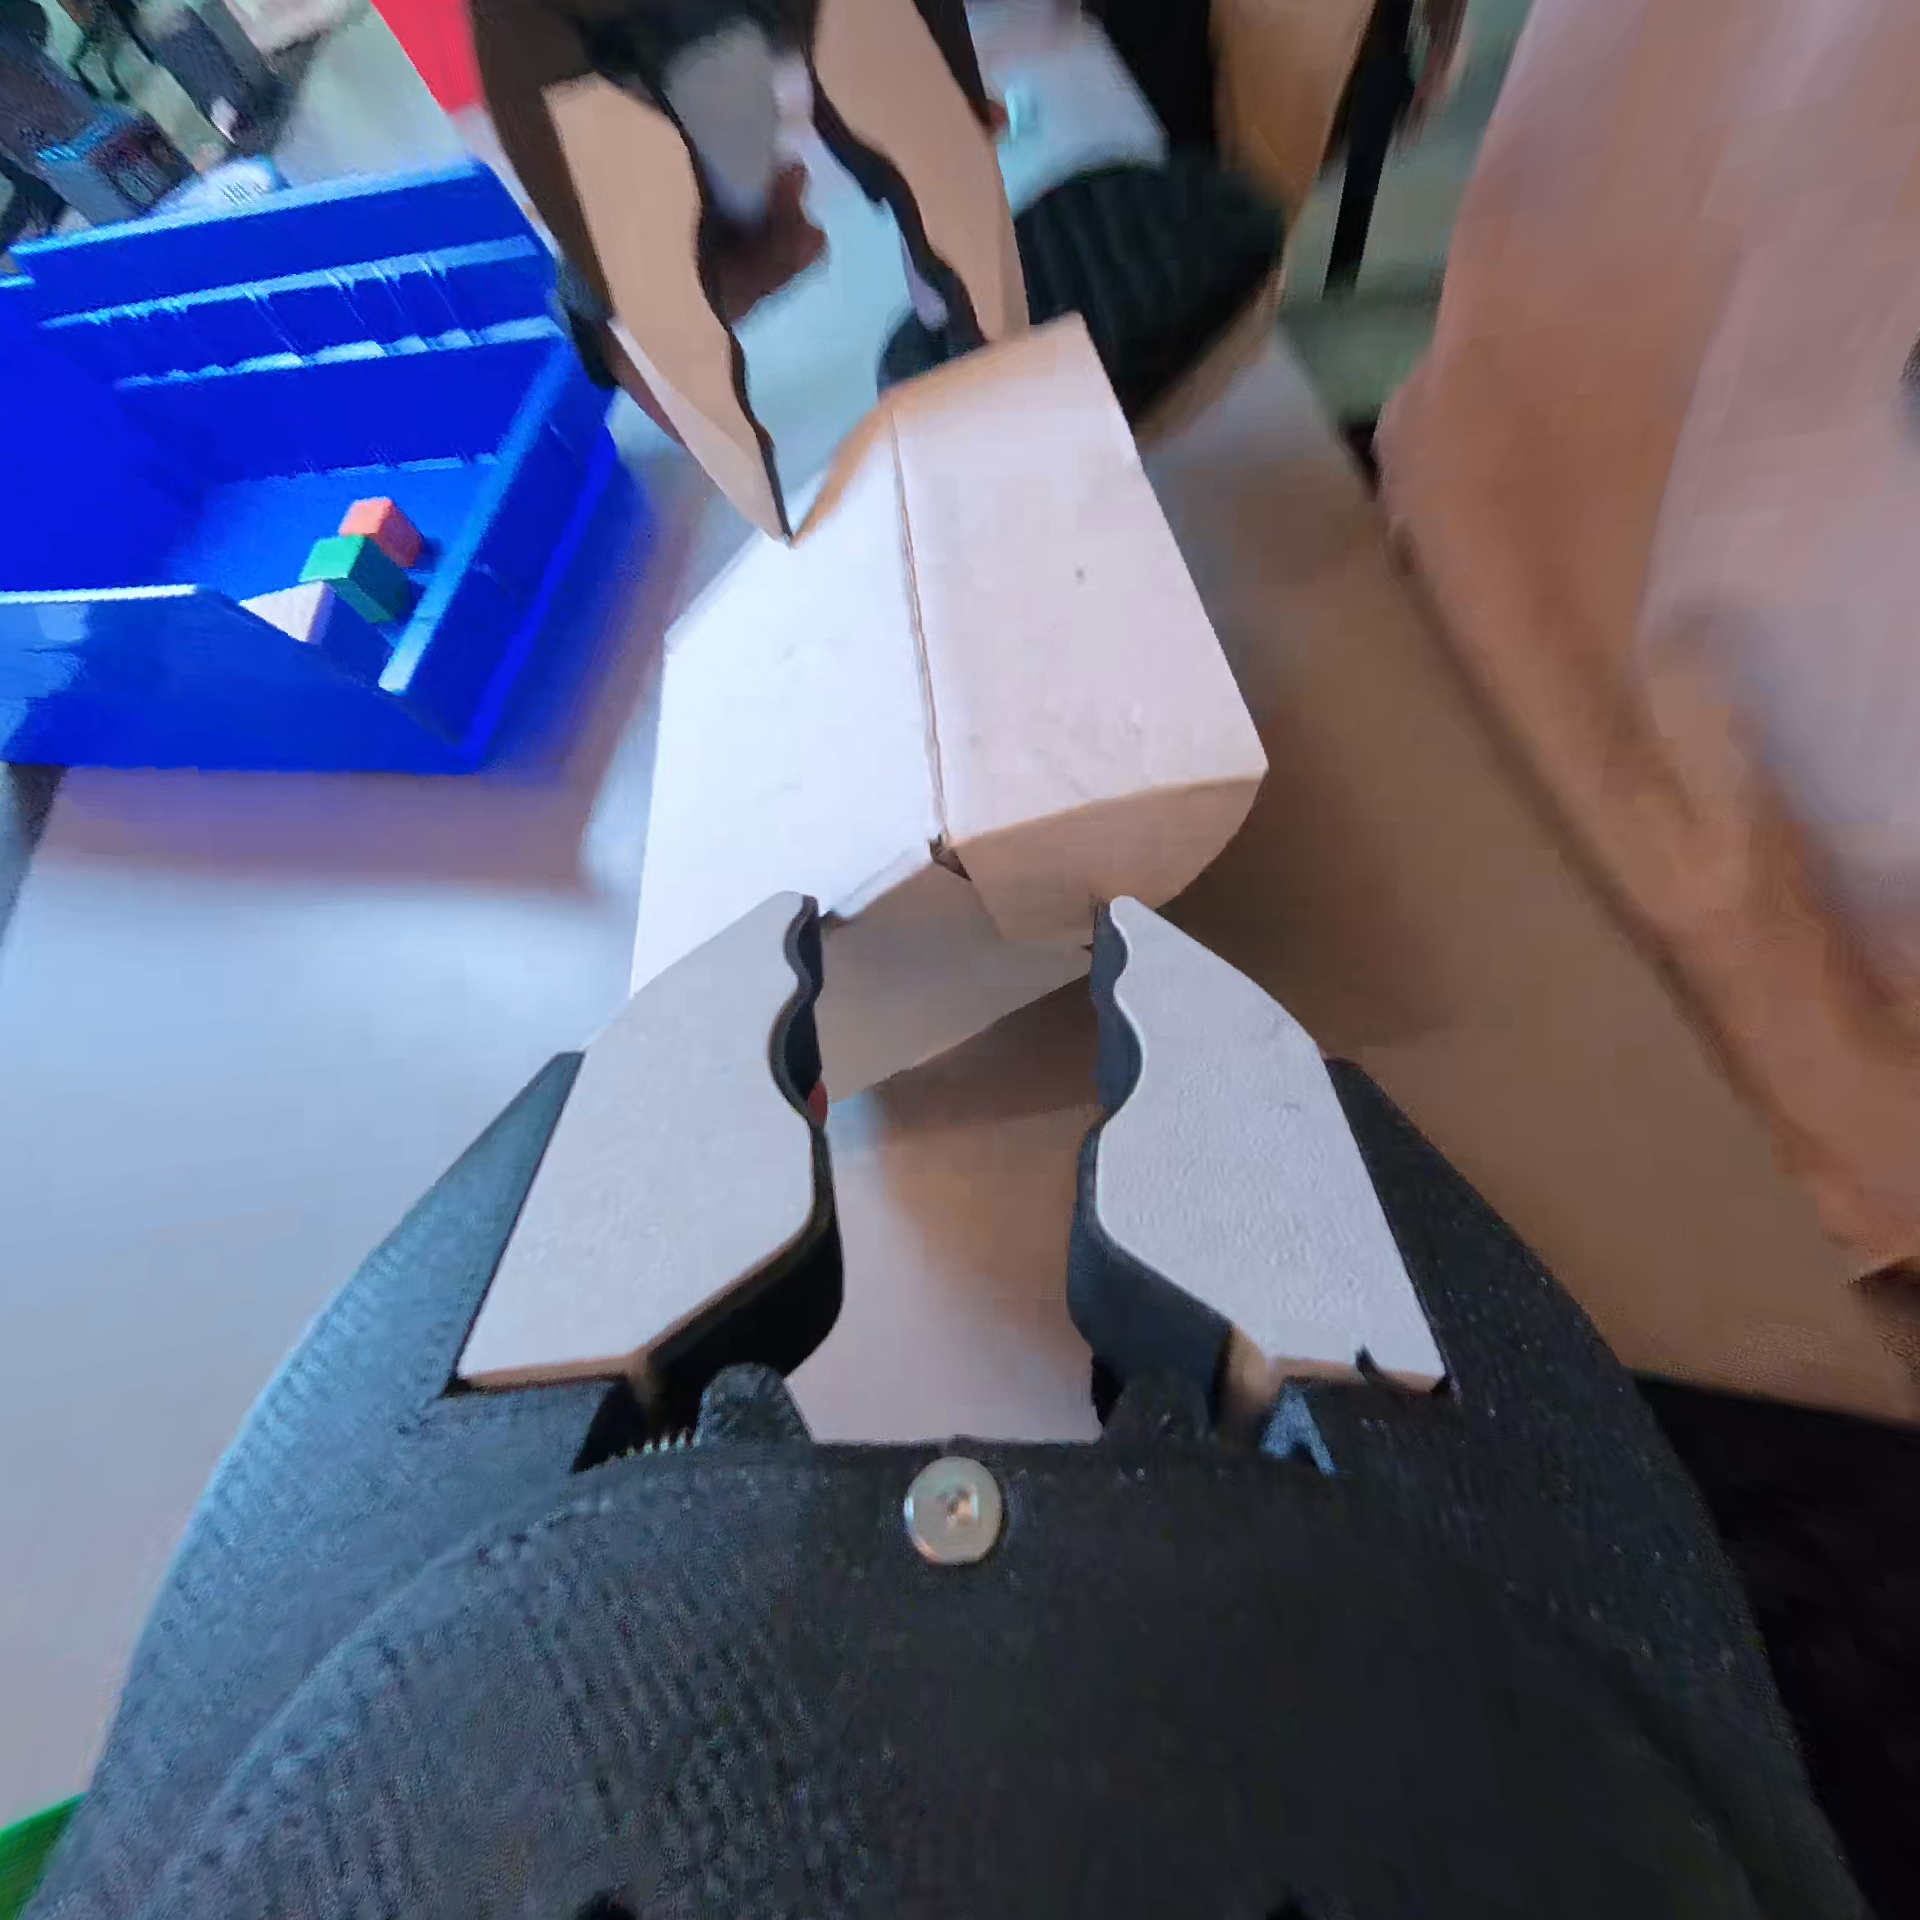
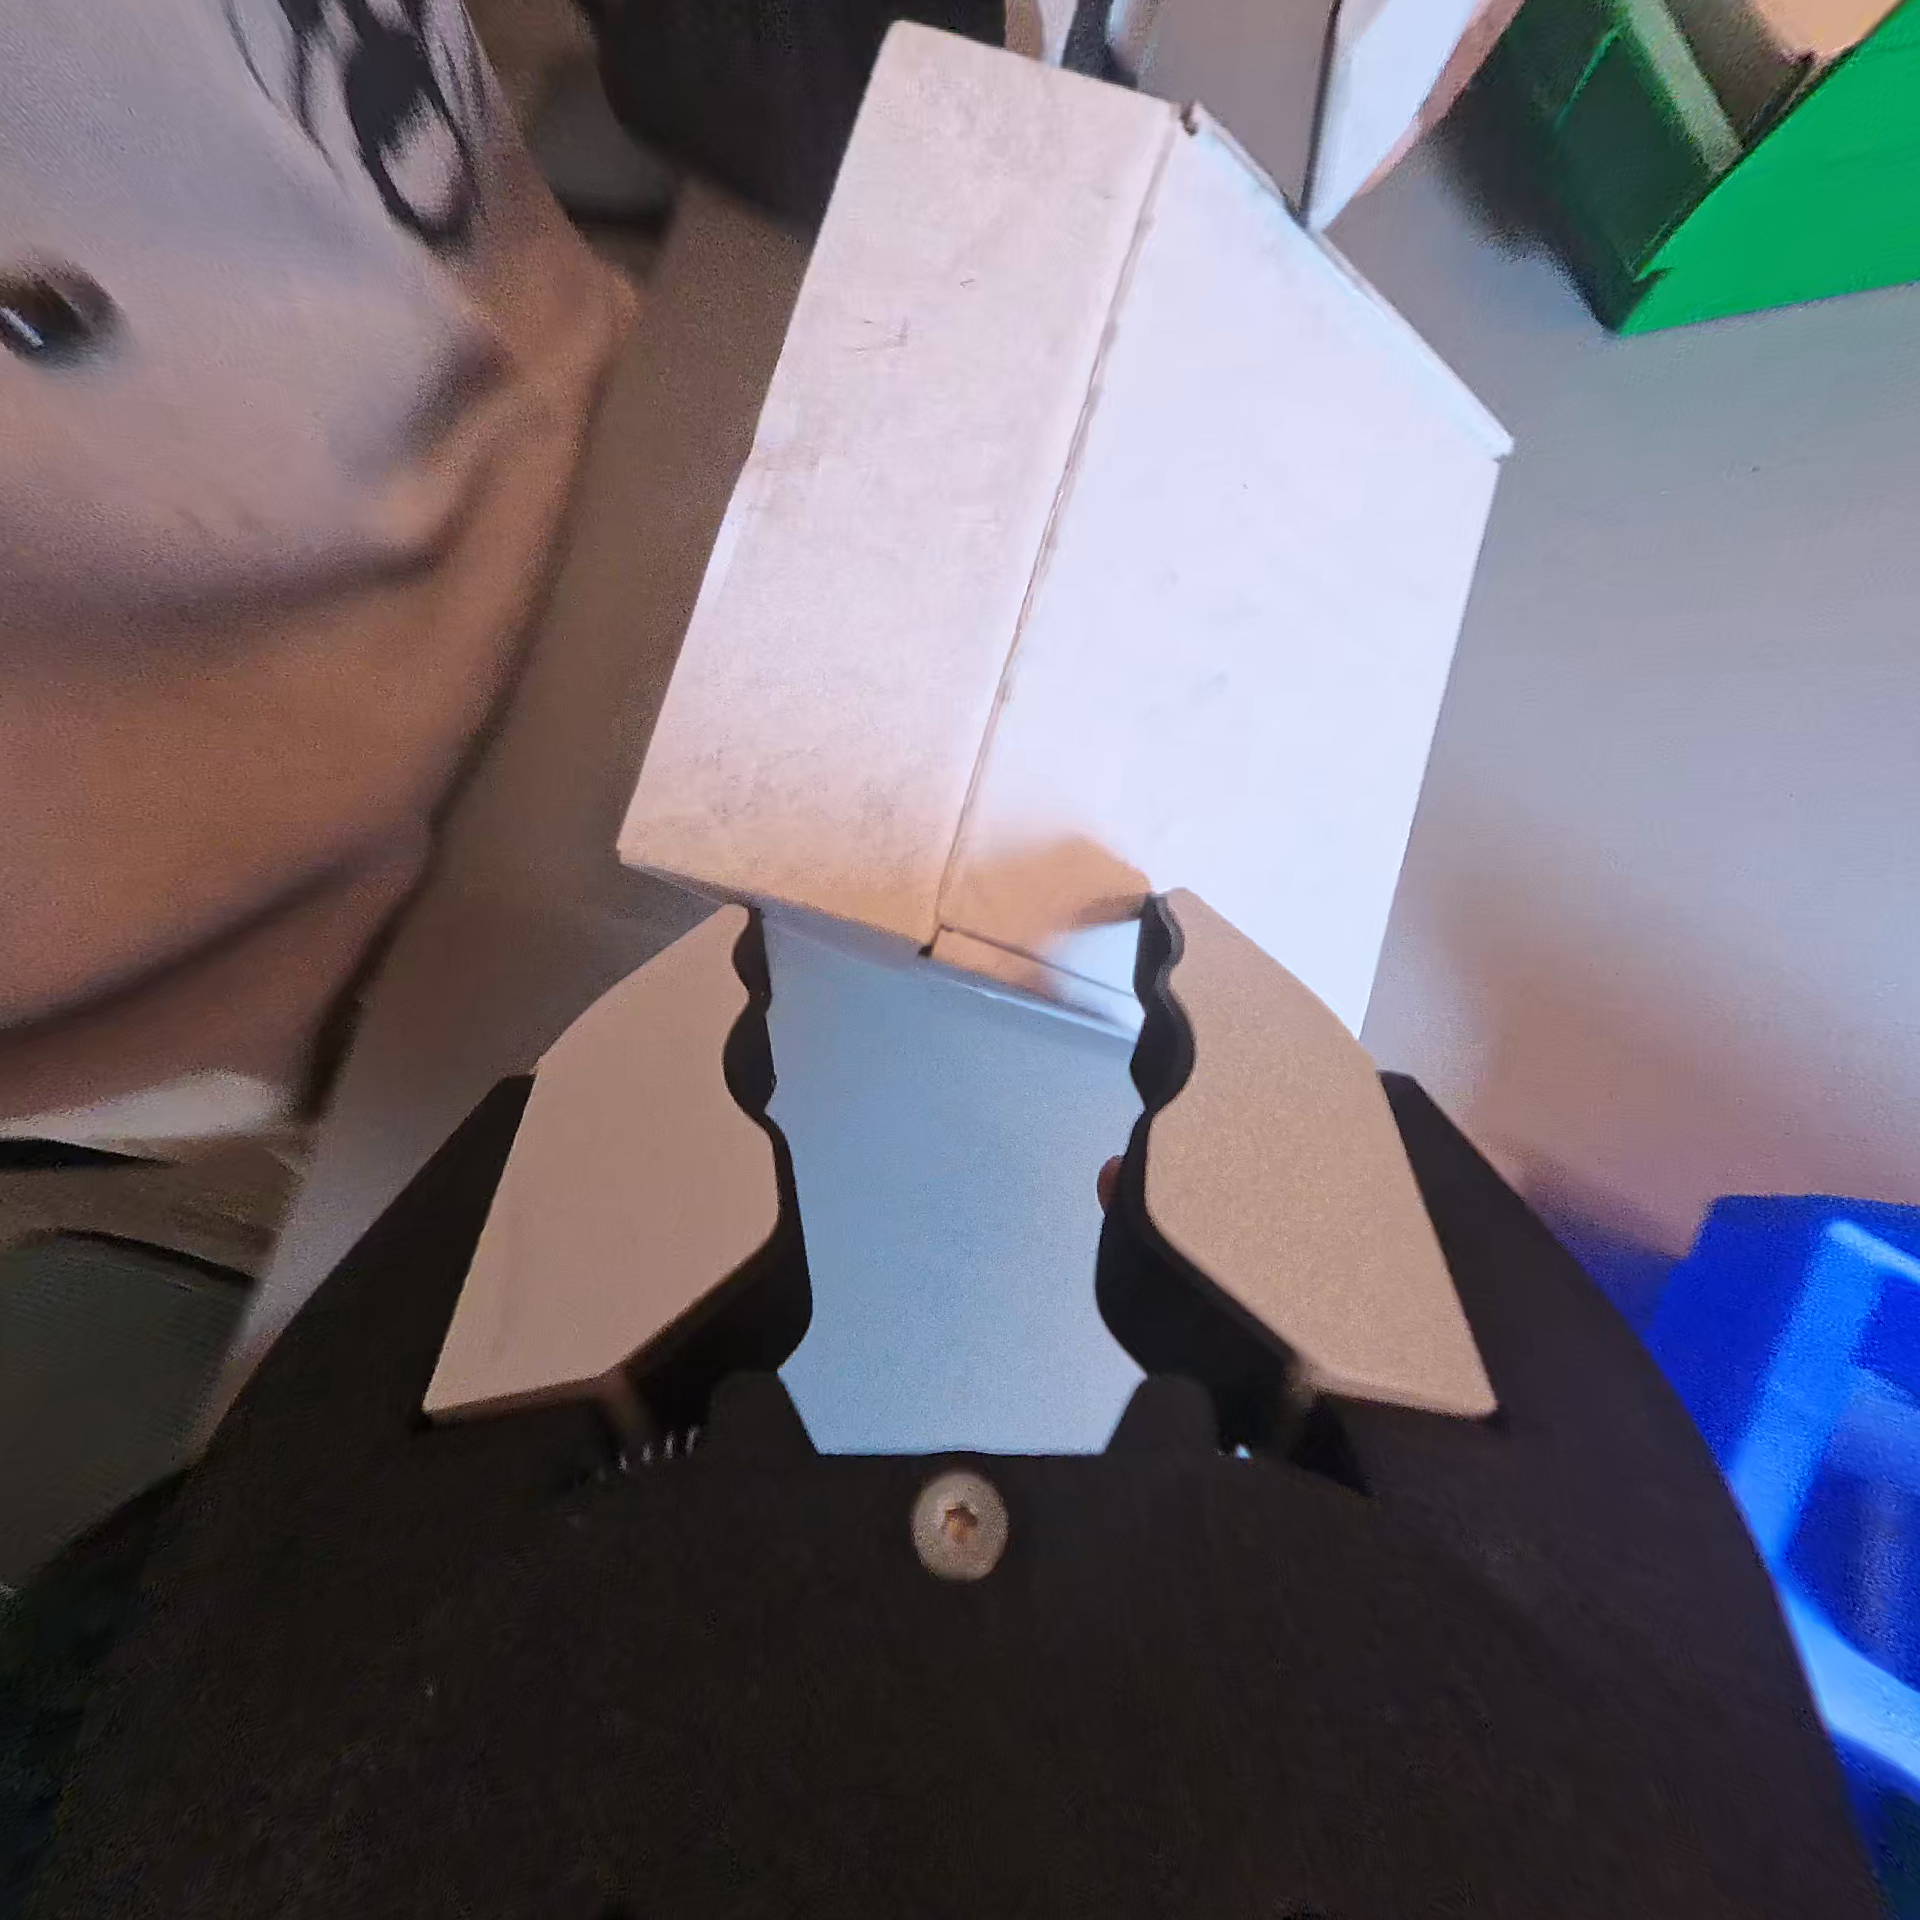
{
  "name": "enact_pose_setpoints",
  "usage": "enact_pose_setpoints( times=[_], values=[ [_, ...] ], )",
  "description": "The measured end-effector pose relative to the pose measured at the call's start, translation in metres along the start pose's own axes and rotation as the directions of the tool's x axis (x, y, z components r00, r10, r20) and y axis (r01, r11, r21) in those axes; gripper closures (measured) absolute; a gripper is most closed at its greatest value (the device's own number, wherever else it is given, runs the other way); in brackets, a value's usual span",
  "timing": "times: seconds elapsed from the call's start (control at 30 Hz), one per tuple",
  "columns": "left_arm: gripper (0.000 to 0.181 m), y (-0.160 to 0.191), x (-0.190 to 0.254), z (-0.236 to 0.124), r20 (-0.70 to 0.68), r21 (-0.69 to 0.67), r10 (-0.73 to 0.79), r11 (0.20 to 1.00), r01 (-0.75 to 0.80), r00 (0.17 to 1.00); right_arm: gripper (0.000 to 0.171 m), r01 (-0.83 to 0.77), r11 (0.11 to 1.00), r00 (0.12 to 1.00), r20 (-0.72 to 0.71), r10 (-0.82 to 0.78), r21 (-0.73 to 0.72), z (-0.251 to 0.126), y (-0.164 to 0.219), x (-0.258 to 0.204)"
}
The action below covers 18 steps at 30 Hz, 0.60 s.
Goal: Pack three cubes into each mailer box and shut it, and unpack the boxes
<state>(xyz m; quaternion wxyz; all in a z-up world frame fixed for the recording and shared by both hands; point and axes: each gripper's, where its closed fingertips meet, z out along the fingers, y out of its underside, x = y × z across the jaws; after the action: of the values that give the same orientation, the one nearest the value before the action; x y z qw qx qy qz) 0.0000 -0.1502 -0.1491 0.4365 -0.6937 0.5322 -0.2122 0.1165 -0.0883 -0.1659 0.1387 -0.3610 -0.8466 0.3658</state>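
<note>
Both claws (image 1: 951,914) (image 2: 951,914) grasp mailer box (image 1: 1039,644); cubes (image 1: 364,561) only in left view.

The right gripper (image 2: 951,925) holds the end of a white box (image 2: 1039,520) between its two fingers — the box is shut and tilted. A green bin (image 2: 1766,208) sits far off.

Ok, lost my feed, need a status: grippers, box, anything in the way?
Left gripper and right gripper both clamp one closed mailer box from opposite ends, held tilted. Cubes sit in blue bin. Nothing blocking.
</note>
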Motion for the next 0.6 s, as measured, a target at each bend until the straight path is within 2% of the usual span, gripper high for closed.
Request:
enact_pose_setpoints(
  times=[0.03,0.13,0.27,0.5,0.6],
  values=[
    [0.133,-0.007,-0.002,-0.006,-0.018,0.072,-0.066,0.995,0.067,0.998,0.105,-0.056,0.997,0.998,0.038,0.054,0.058,-0.004,-0.004,0.0],
    [0.143,-0.02,-0.013,-0.019,-0.063,0.254,-0.222,0.939,0.231,0.973,0.115,-0.251,0.94,0.96,0.186,0.211,0.231,-0.02,-0.016,0.004],
    [0.144,-0.012,-0.02,-0.018,-0.083,0.311,-0.299,0.898,0.31,0.951,0.119,-0.387,0.861,0.913,0.265,0.309,0.329,-0.027,-0.017,0.02],
    [0.137,-0.006,-0.023,-0.018,-0.085,0.33,-0.314,0.887,0.324,0.946,0.127,-0.421,0.781,0.907,0.2,0.371,0.461,-0.039,-0.019,0.049],
    [0.129,-0.003,-0.028,-0.018,-0.074,0.309,-0.3,0.9,0.308,0.951,0.126,-0.414,0.775,0.909,0.173,0.379,0.478,-0.04,-0.019,0.059]
  ],
)
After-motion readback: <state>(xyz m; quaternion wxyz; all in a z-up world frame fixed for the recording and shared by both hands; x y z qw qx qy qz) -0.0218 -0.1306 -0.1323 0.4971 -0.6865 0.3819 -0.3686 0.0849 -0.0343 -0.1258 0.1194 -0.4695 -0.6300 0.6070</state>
